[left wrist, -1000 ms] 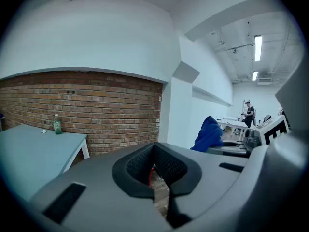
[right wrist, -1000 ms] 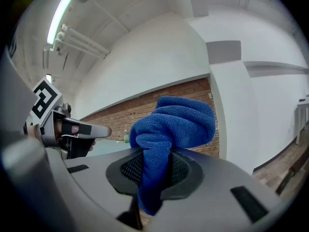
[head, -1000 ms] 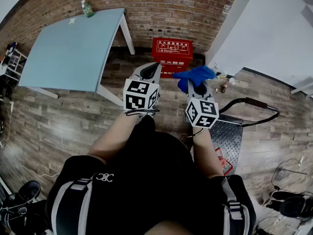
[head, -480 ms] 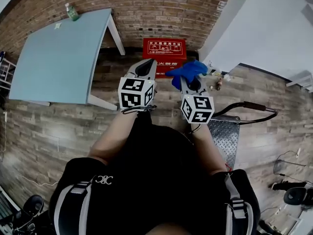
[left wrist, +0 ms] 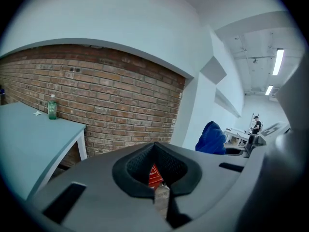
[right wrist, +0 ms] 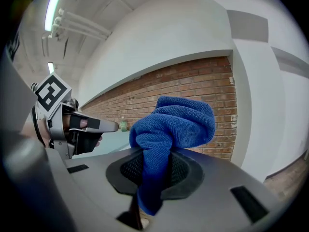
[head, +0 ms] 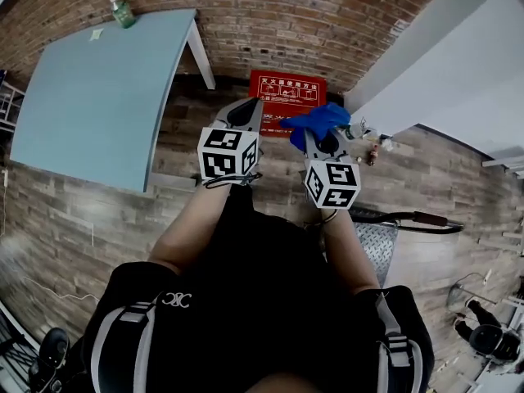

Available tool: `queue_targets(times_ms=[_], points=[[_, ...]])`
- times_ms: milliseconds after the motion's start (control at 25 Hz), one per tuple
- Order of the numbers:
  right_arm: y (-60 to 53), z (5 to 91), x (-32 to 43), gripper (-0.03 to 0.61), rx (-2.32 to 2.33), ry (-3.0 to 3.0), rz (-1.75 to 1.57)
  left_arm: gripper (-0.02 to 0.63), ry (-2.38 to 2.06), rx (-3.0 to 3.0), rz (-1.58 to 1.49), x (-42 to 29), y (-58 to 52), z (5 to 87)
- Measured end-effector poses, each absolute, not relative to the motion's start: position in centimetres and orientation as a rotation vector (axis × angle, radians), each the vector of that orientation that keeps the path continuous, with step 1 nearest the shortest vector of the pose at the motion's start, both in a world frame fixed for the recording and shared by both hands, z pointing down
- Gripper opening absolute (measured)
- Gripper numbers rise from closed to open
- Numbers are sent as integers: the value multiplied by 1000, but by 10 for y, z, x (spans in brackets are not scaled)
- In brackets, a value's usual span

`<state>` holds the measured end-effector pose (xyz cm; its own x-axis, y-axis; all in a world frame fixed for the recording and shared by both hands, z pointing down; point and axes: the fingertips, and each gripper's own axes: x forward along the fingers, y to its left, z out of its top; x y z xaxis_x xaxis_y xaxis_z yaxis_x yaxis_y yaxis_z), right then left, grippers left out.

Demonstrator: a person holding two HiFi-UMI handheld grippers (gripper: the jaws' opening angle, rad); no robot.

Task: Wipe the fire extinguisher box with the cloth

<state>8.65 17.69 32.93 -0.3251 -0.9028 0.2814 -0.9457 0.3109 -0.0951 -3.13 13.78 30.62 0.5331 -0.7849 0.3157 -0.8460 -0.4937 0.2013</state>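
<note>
The red fire extinguisher box [head: 286, 91] stands on the floor against the brick wall, just beyond both grippers. My right gripper [head: 312, 133] is shut on a bunched blue cloth [head: 316, 122] that stands up out of its jaws; in the right gripper view the cloth [right wrist: 173, 123] fills the middle over the right gripper [right wrist: 153, 152]. My left gripper [head: 250, 105] is held beside it, shut and empty. In the left gripper view a sliver of the red box [left wrist: 153, 175] shows through the left gripper [left wrist: 154, 146], and the cloth [left wrist: 211, 138] is at the right.
A light blue table [head: 90, 80] with a green bottle [head: 123, 11] stands at the left by the brick wall [head: 270, 15]. A white pillar [head: 426, 64] rises at the right, small items [head: 373, 149] at its foot. A metal platform cart [head: 381, 240] sits at the lower right.
The head view has shifted: the table and the cart sit differently in the picture. Both grippers keep the same pose side by side, the cloth still clamped in the right one.
</note>
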Motion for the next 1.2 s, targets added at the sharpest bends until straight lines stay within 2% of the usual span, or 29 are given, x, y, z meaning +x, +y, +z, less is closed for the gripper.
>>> queue_targets(times_ms=[760,1200], points=[[-15,395,-15,75,1471,-2293,510,5,-1282,2282,379,-133,-55,387],[-67,480,-39,75,1276,-2208,661,5,-1208,2234,437,-136,-93,433]])
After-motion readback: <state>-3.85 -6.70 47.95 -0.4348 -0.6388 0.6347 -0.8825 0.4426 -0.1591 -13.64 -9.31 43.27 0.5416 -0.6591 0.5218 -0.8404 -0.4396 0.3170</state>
